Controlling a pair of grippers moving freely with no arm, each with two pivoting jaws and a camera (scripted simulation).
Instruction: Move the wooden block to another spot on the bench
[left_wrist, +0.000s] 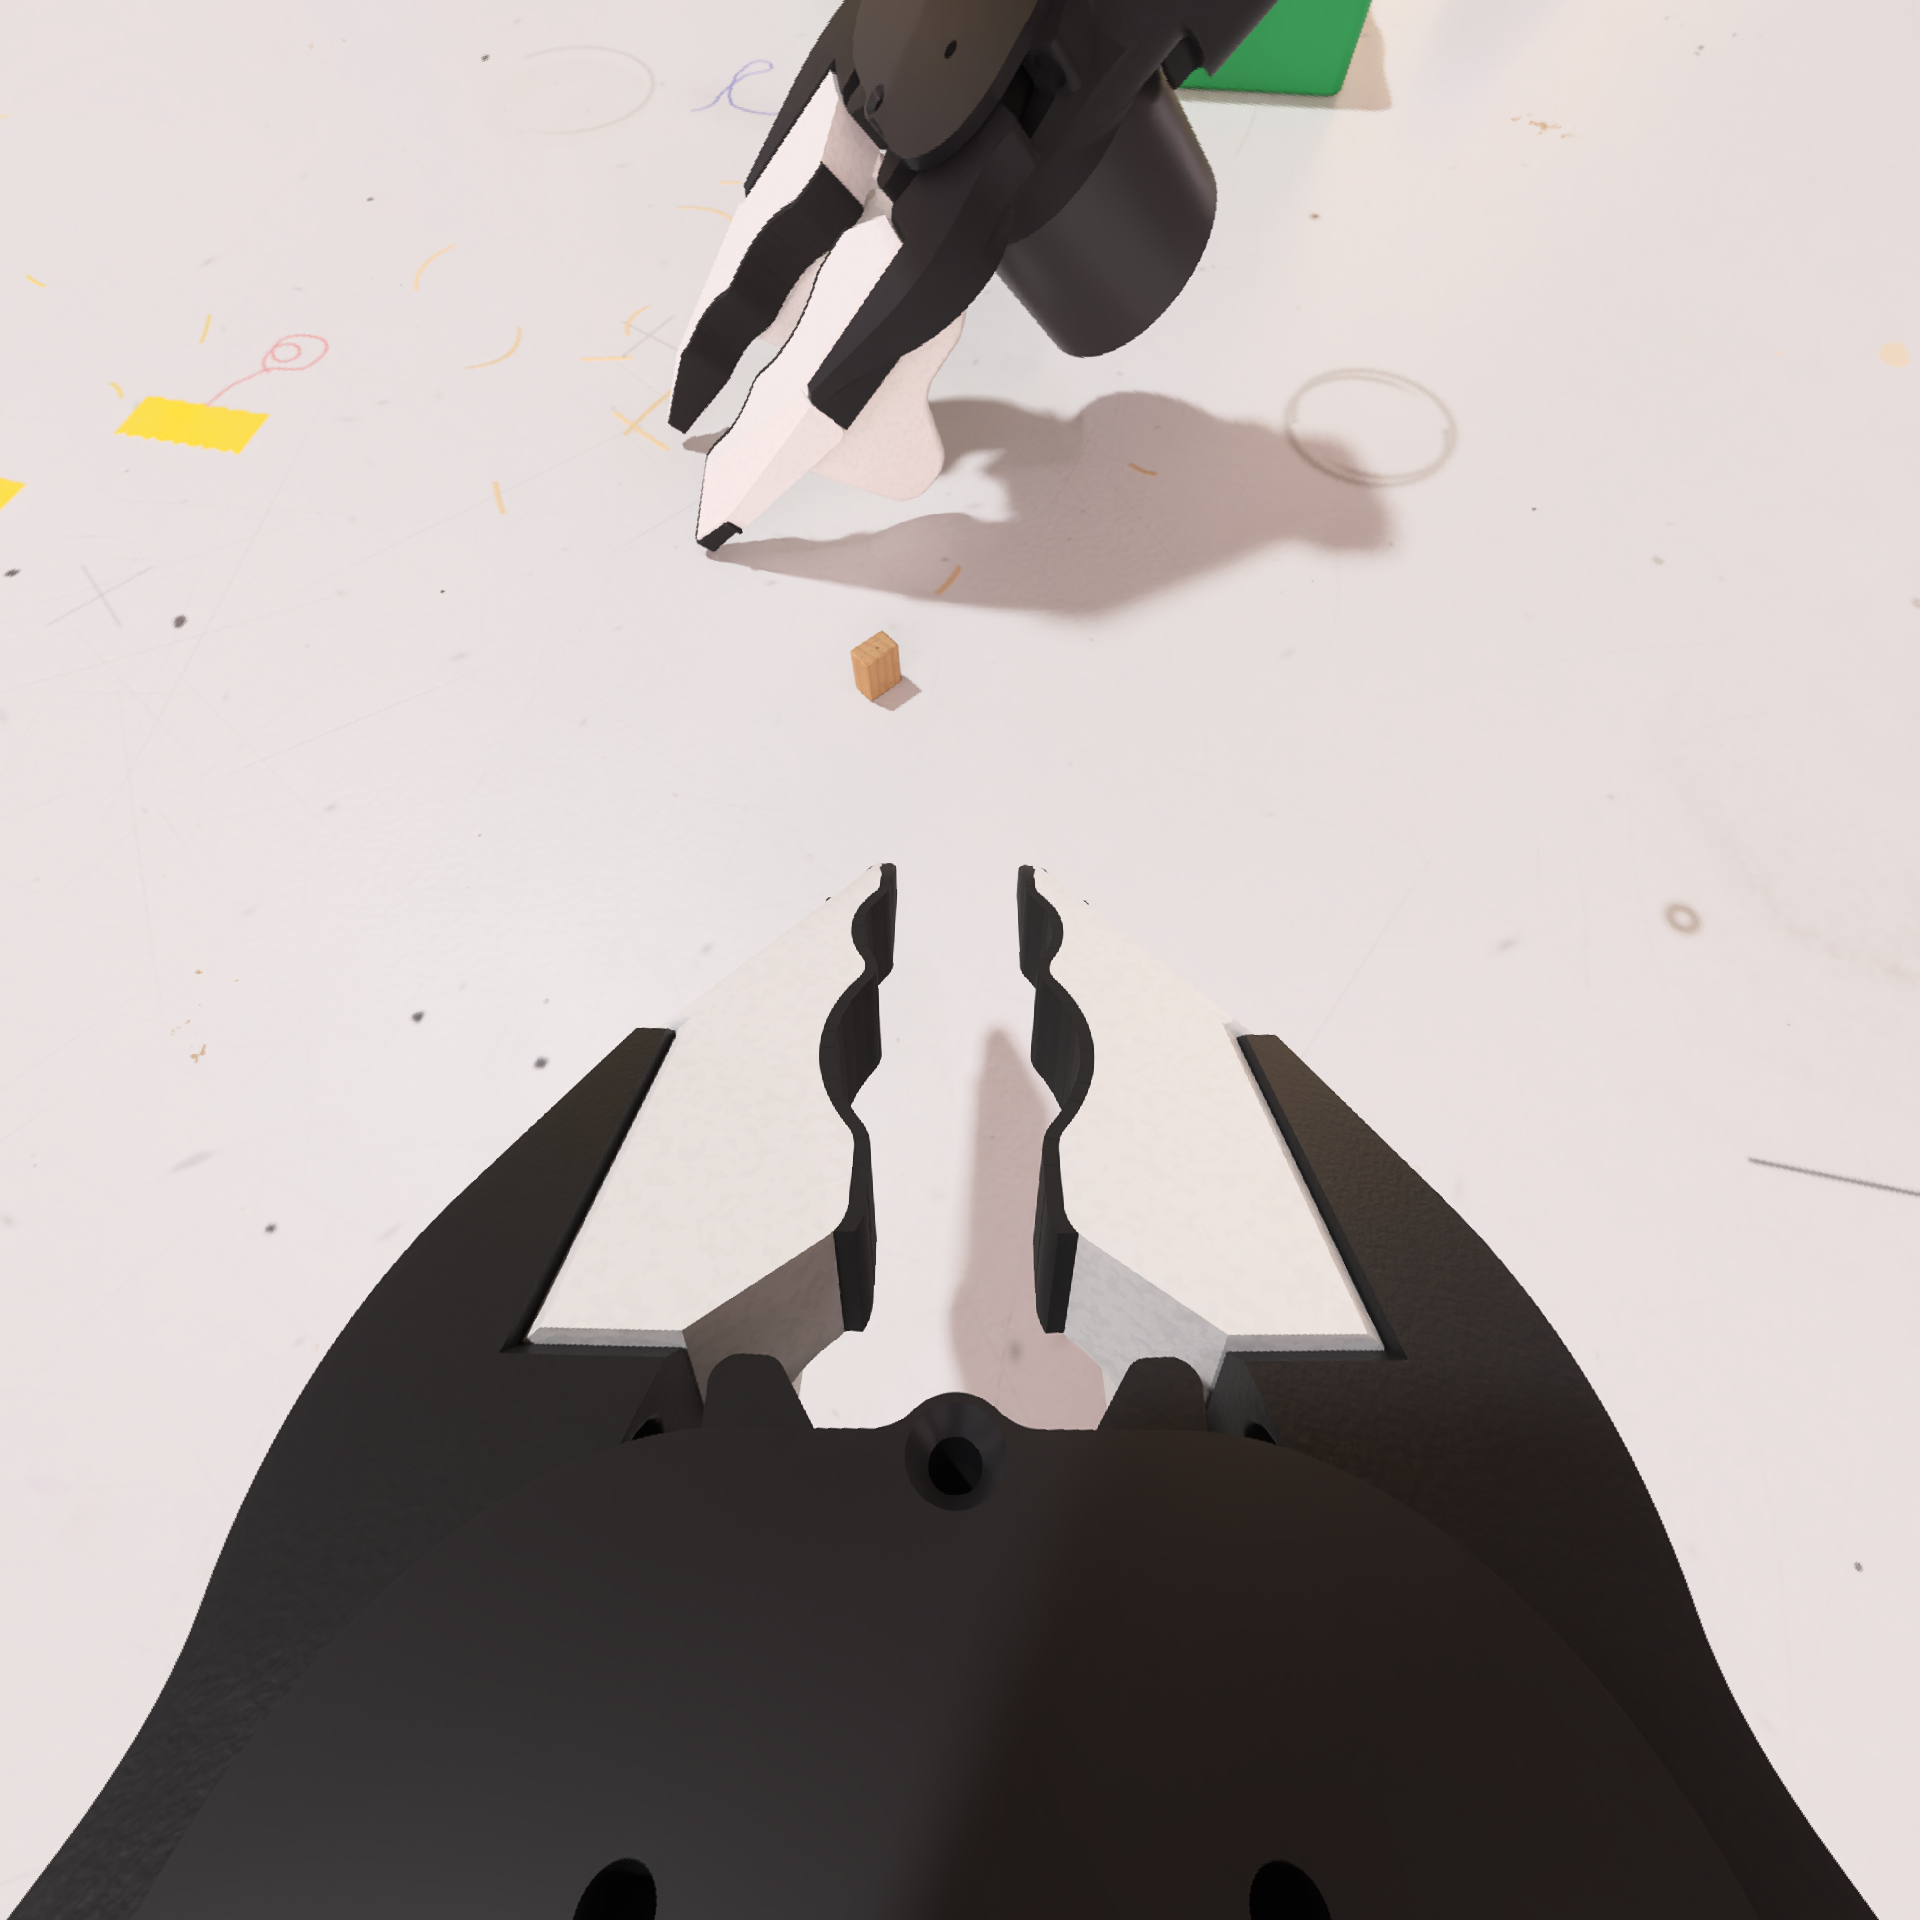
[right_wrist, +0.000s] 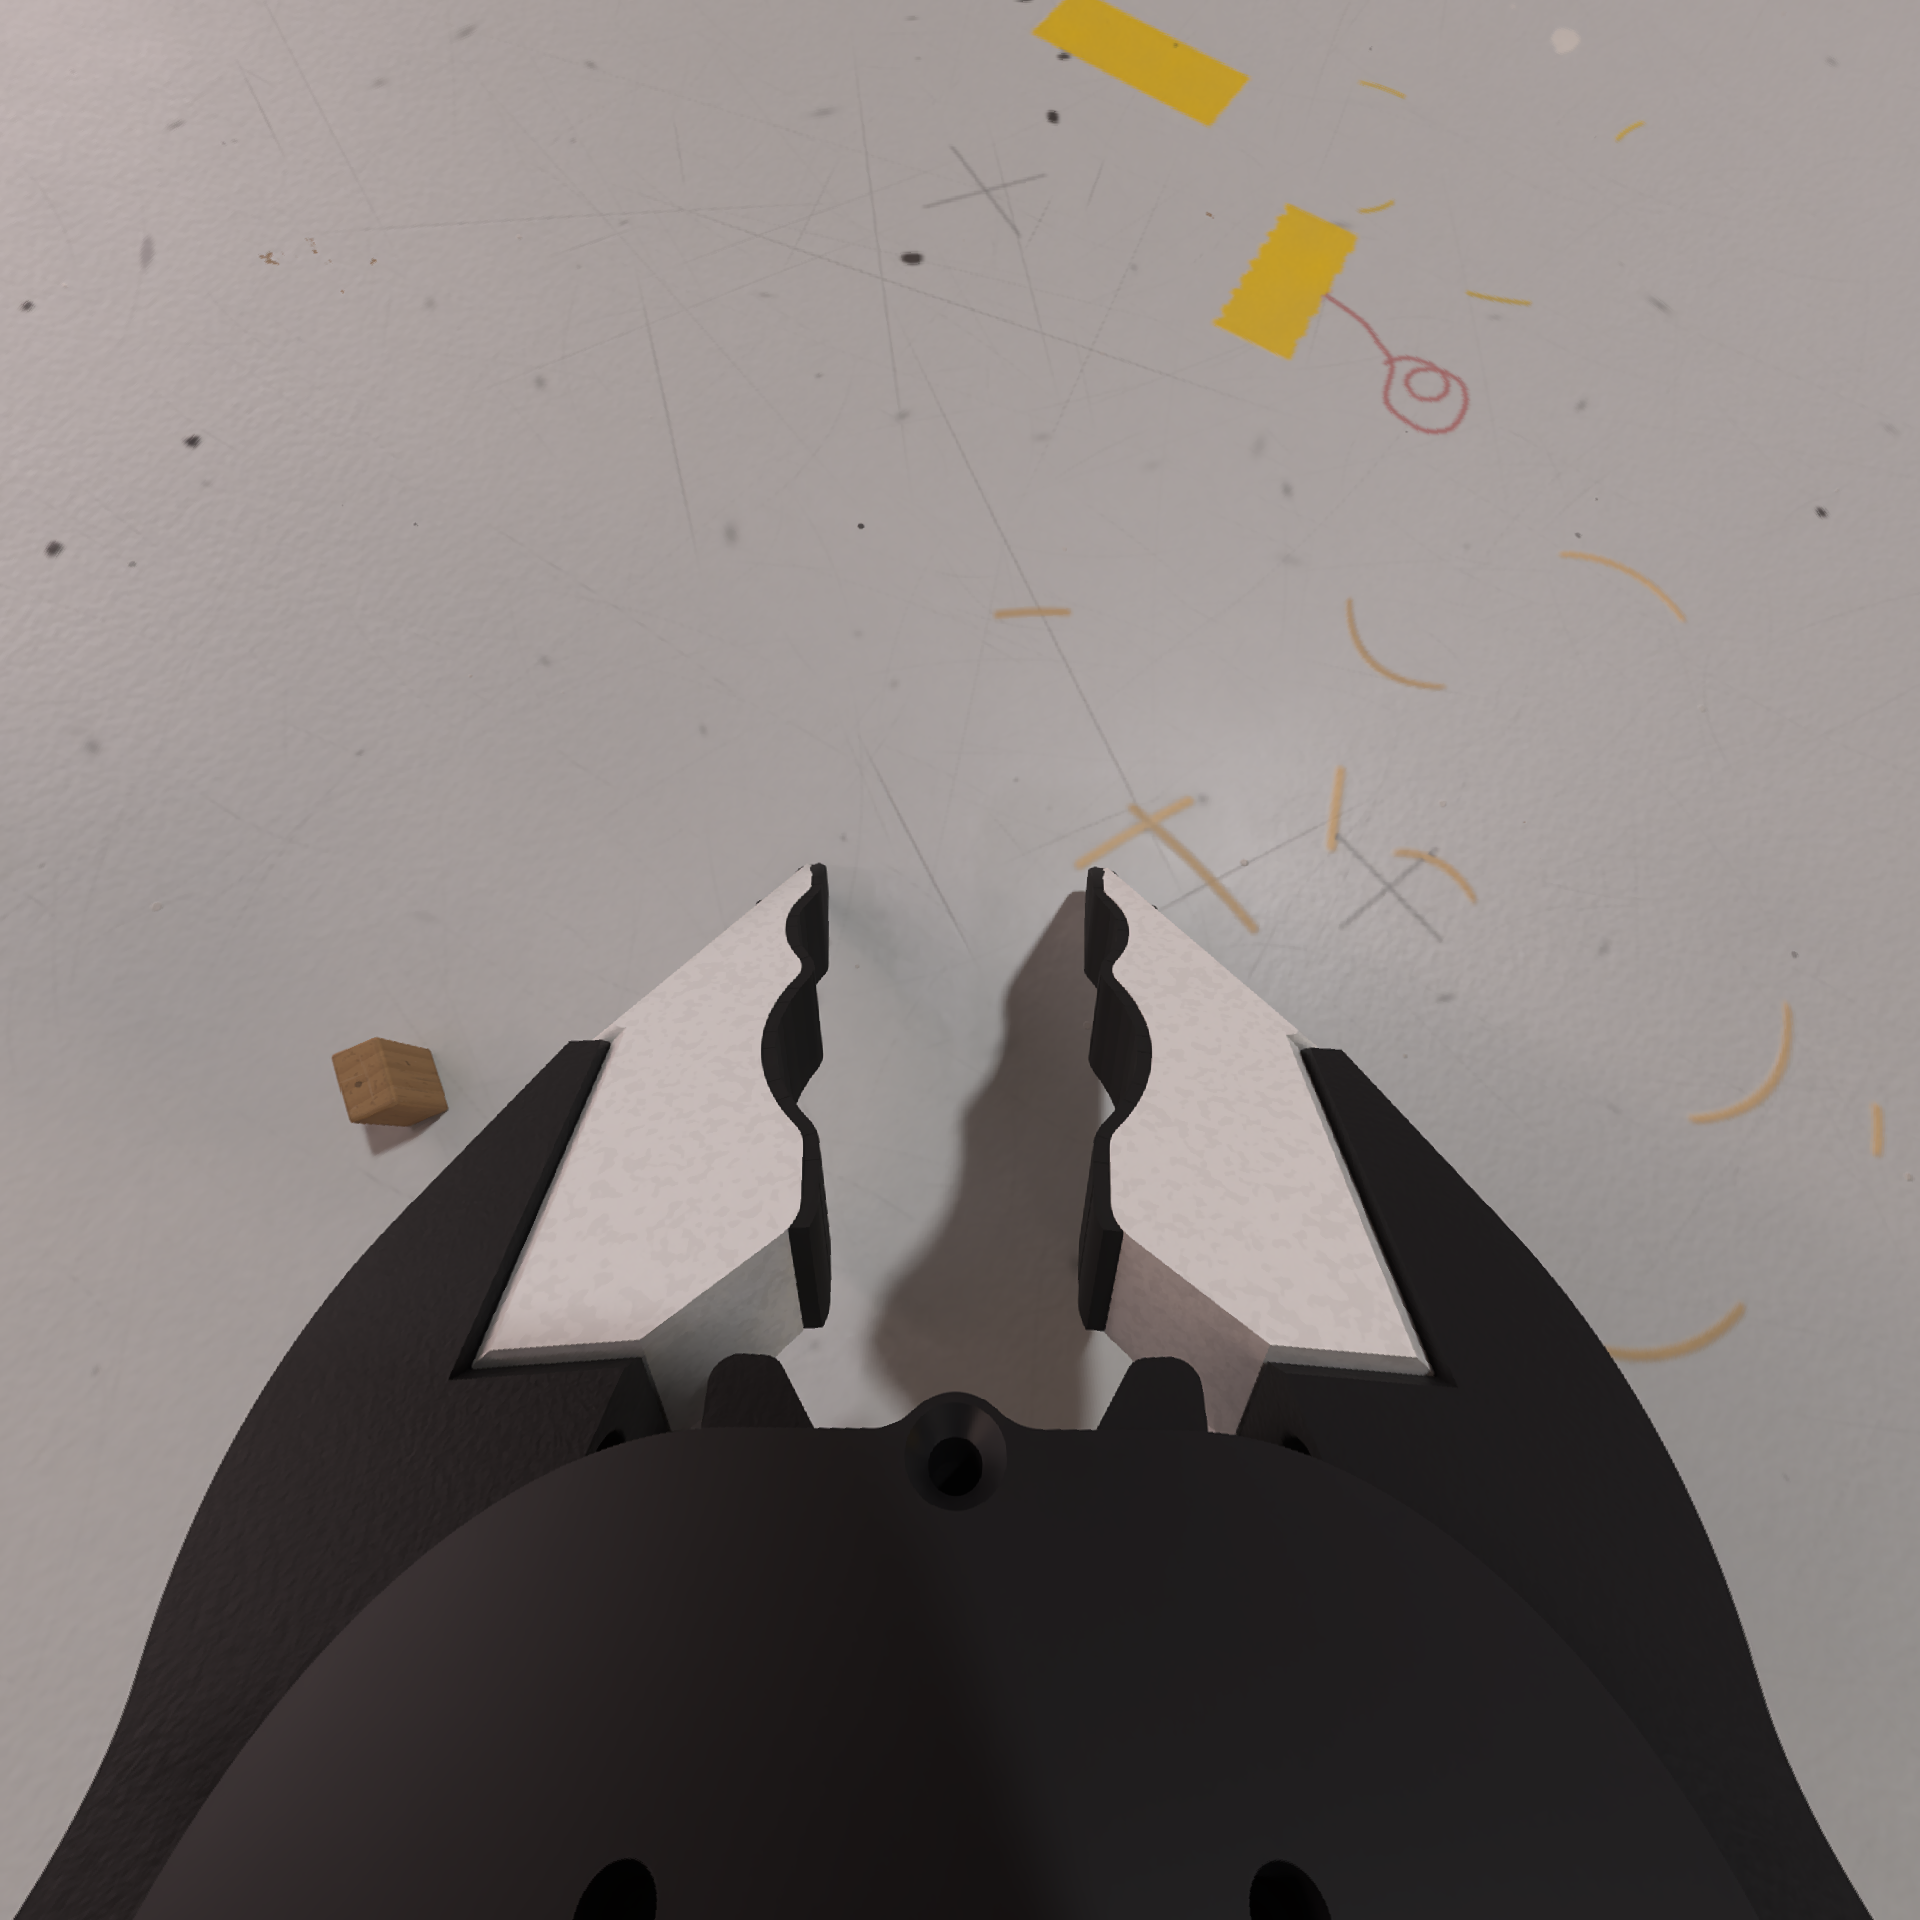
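A small wooden block (left_wrist: 876, 664) stands on the white bench, alone and untouched. In the left wrist view it lies ahead of my left gripper (left_wrist: 956, 873), slightly left of its centre line. The left gripper is open and empty, with a narrow gap between the fingers. My right gripper (left_wrist: 698, 480) shows beyond the block, tilted down, tips near the bench, a little past and left of the block. In the right wrist view the right gripper (right_wrist: 954, 873) is open and empty, and the block (right_wrist: 389, 1081) lies beside its left finger, outside the jaws.
A green block (left_wrist: 1299, 52) sits at the far edge behind the right gripper. Yellow tape patches (left_wrist: 192, 424) (right_wrist: 1286, 281) (right_wrist: 1141, 60) lie flat on the bench. The bench surface (left_wrist: 416, 779) bears pen marks, scratches and specks.
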